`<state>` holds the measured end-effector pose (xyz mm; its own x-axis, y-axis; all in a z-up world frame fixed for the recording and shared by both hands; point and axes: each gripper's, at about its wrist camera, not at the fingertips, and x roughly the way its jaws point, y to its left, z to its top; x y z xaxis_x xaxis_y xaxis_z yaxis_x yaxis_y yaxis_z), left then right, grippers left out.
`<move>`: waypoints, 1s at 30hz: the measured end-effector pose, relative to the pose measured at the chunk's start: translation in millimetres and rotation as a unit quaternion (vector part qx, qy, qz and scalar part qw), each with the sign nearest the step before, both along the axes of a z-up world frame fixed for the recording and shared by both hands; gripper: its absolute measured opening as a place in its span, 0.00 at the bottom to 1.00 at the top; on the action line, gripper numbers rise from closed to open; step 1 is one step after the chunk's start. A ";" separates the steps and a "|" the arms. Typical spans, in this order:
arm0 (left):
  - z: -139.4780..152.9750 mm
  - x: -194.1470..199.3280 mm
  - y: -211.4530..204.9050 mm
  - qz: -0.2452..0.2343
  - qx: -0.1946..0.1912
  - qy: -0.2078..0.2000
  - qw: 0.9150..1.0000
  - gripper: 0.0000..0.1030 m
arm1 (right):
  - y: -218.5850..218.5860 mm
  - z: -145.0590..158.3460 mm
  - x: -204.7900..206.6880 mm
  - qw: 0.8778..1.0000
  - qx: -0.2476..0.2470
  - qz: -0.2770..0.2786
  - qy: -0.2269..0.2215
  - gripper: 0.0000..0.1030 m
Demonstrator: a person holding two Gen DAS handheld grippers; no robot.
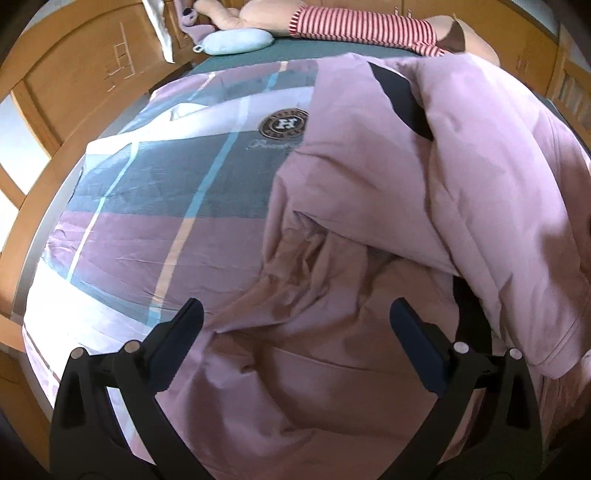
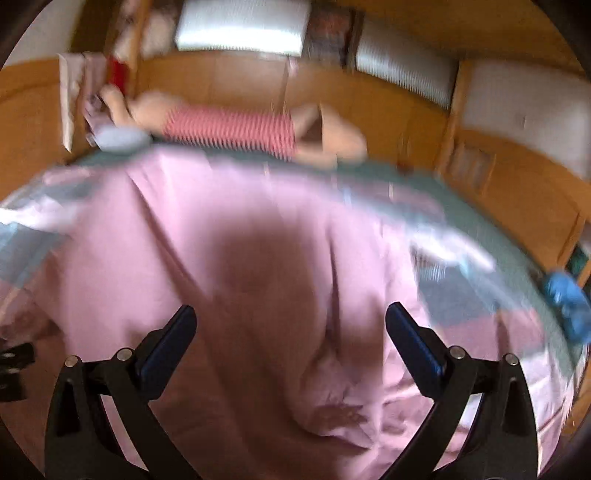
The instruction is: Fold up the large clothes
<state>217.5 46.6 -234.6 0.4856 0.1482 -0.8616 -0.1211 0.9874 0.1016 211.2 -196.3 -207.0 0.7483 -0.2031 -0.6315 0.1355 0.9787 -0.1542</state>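
A large pink padded jacket (image 1: 369, 192) with black trim lies crumpled on a bed; one part is folded over on the right side. It also shows in the right wrist view (image 2: 229, 236), which is blurred. My left gripper (image 1: 295, 317) is open and empty, just above the jacket's wrinkled lower part. My right gripper (image 2: 290, 321) is open and empty, also above the pink fabric. Neither gripper touches the cloth as far as I can tell.
The bed carries a plaid bedspread (image 1: 155, 206) with a round H emblem. A stuffed toy in a red-striped shirt (image 1: 354, 26) and a small blue pillow (image 1: 236, 42) lie at the far end. Wooden cabinets (image 1: 74, 74) surround the bed. A blue object (image 2: 565, 295) sits at the right.
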 end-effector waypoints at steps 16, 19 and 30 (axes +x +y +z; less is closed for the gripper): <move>-3.7 3.0 -6.3 -0.003 0.015 0.013 1.000 0.98 | -9.0 27.7 1.7 0.998 0.041 -0.024 -0.046 0.99; -0.8 7.0 -1.7 0.003 -0.007 0.018 1.000 0.98 | 17.5 54.8 20.0 0.997 0.044 0.041 -0.045 0.99; -13.4 11.0 -8.6 -0.014 0.024 0.048 0.998 0.98 | 94.7 -12.3 128.1 0.992 0.003 0.123 0.026 0.99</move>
